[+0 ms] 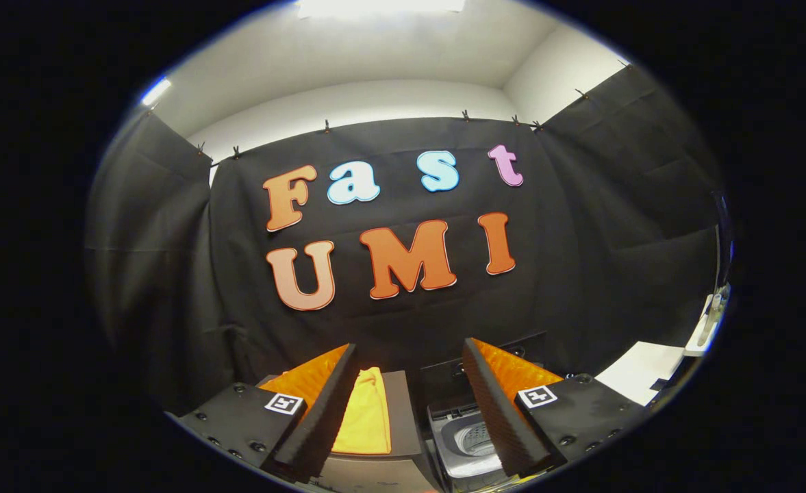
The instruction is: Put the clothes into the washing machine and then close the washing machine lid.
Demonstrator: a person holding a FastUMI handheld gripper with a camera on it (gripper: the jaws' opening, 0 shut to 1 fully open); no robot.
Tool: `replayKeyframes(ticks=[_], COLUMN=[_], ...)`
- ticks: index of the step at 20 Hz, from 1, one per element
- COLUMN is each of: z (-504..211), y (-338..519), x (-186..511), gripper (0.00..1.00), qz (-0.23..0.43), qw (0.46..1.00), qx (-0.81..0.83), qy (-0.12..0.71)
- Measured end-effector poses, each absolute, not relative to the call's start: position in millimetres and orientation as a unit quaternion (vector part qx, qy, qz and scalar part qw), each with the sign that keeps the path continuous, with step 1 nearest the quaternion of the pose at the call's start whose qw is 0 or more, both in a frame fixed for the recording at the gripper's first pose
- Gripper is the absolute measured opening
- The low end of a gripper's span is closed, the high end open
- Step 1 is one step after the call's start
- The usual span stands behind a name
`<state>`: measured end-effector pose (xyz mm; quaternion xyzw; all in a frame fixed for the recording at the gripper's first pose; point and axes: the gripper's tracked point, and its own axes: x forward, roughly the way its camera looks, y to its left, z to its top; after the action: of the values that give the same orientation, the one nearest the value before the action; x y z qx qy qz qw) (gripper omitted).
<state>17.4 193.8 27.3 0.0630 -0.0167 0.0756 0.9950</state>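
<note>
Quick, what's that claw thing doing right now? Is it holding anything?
Gripper: open, holding nothing; the yellow cloth and the open washing machine lie ahead, beyond its fingers.

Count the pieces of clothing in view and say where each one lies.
1. A yellow garment lies on a grey surface beyond the open gripper, beside the left jaw and left of the washing machine. More may be hidden behind the jaws.
</note>
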Motion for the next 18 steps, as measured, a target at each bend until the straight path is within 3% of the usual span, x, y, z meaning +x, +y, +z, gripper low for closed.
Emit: replayKeyframes(ticks=[3, 8, 13, 18], z=[11, -66, -145, -184], y=[253, 384, 434, 437], x=[37, 89, 138, 150], gripper=[0.98, 0.98, 0.99, 0.99], qz=[0.128, 0.227, 0.225, 0.204], qw=[0.99, 0.952, 0.913, 0.9], qx=[0.053, 0.035, 0.025, -0.022], qy=[0.027, 0.203, 0.34, 0.385])
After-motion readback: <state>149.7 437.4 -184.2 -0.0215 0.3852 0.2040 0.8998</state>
